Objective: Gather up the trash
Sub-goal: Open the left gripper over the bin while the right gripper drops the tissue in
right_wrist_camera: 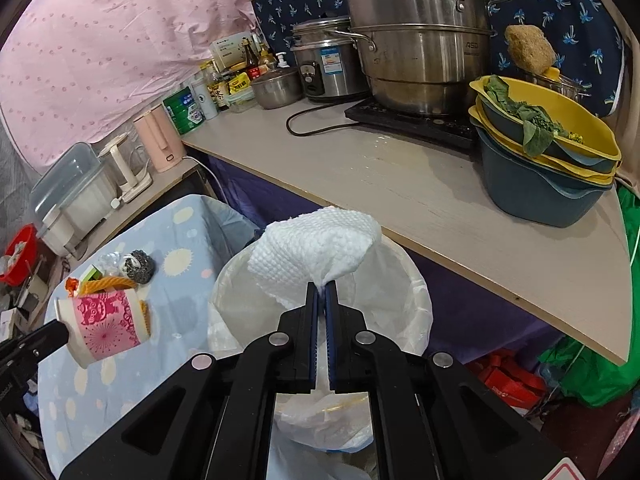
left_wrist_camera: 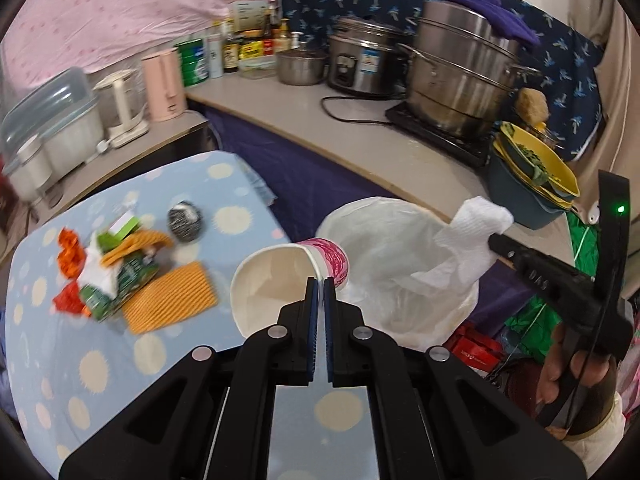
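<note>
My left gripper (left_wrist_camera: 320, 280) is shut on the rim of a pink-and-white paper cup (left_wrist_camera: 280, 280), held tipped on its side beside the trash bin. From the right wrist view the same paper cup (right_wrist_camera: 106, 326) hangs over the table at the lower left. My right gripper (right_wrist_camera: 321, 285) is shut on a crumpled white paper towel (right_wrist_camera: 316, 254), held above the bin lined with a white plastic bag (right_wrist_camera: 404, 280). The left wrist view shows that paper towel (left_wrist_camera: 472, 228) over the white bag (left_wrist_camera: 392, 264). A pile of wrappers and orange cloths (left_wrist_camera: 132, 272) lies on the blue dotted table (left_wrist_camera: 80, 360).
A steel scourer (left_wrist_camera: 185, 216) lies on the table near the pile. The counter (right_wrist_camera: 400, 184) behind the bin carries steel pots (right_wrist_camera: 420, 40), a rice cooker (right_wrist_camera: 326, 60), stacked yellow and blue basins (right_wrist_camera: 544, 160) and bottles. Red and green bags (right_wrist_camera: 560, 368) lie on the floor.
</note>
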`<state>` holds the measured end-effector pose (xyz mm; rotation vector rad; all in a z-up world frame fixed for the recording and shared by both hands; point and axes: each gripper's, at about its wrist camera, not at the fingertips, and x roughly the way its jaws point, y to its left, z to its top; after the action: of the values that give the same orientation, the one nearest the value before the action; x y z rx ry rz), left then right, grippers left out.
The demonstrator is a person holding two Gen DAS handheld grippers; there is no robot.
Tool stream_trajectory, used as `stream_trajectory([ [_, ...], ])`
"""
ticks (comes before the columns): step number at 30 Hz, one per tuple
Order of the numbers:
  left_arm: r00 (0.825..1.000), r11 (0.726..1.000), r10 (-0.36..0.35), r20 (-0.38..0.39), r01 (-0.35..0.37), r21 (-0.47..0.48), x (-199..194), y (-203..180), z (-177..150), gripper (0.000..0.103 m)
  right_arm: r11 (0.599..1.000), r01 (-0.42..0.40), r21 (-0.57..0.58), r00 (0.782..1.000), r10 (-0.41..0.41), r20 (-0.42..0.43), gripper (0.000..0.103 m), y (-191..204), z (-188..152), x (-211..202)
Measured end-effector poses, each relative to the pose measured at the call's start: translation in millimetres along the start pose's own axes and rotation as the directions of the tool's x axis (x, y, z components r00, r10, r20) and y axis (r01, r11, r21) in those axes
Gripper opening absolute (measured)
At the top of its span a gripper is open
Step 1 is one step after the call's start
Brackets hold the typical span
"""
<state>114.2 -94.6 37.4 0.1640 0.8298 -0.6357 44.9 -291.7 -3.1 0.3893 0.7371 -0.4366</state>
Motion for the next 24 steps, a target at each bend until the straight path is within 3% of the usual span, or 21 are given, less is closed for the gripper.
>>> stream_trajectory([
  [8,0.999,0.997,-0.023,-0.04,0.026,0.071,42.3,-43.6,16.7,0.003,1.0,0.009,-0.011,0.999,-0.009,-0.043,0.005,-10.4,-3.5,19.6],
  [14,0.996,0.996,-0.045,-0.081,0.051,0.07,62.8,-56.3,23.3,0.003,1.0,-0.006,0.007,0.999,0.006,-0.047,0.007,-15.0,0.1,25.4],
  [17,0.996,0.996,-0.048,-0.079,0.054,0.067,66.8,-58.2,26.7,0.004,1.0,-0.002,0.005,0.999,0.002,-0.036,0.016,-13.9,3.2,24.9],
  [18,0.996,0.996,-0.047,-0.076,0.052,0.07,67.9,-59.1,28.2,0.004,1.0,0.0,0.006,1.0,0.0,-0.029,0.027,-13.7,4.5,23.8],
  [19,0.997,0.996,-0.039,-0.074,0.044,0.072,68.5,-59.6,29.5,0.006,1.0,0.001,0.011,1.0,-0.001,-0.018,0.037,-13.9,6.1,21.7],
  [21,0.997,0.997,-0.029,-0.068,0.033,0.066,68.4,-59.1,32.9,0.016,1.0,-0.001,0.017,1.0,0.001,0.005,0.045,-14.0,9.7,16.4],
  [23,0.998,0.999,-0.02,-0.055,0.023,0.049,65.4,-55.5,35.2,0.037,1.0,-0.003,0.02,1.0,0.003,0.017,0.046,-14.0,12.8,12.0],
  [24,0.999,0.999,-0.015,-0.045,0.016,0.042,62.6,-53.6,36.0,0.04,1.0,-0.005,0.022,1.0,0.005,0.023,0.047,-14.1,14.6,9.5],
])
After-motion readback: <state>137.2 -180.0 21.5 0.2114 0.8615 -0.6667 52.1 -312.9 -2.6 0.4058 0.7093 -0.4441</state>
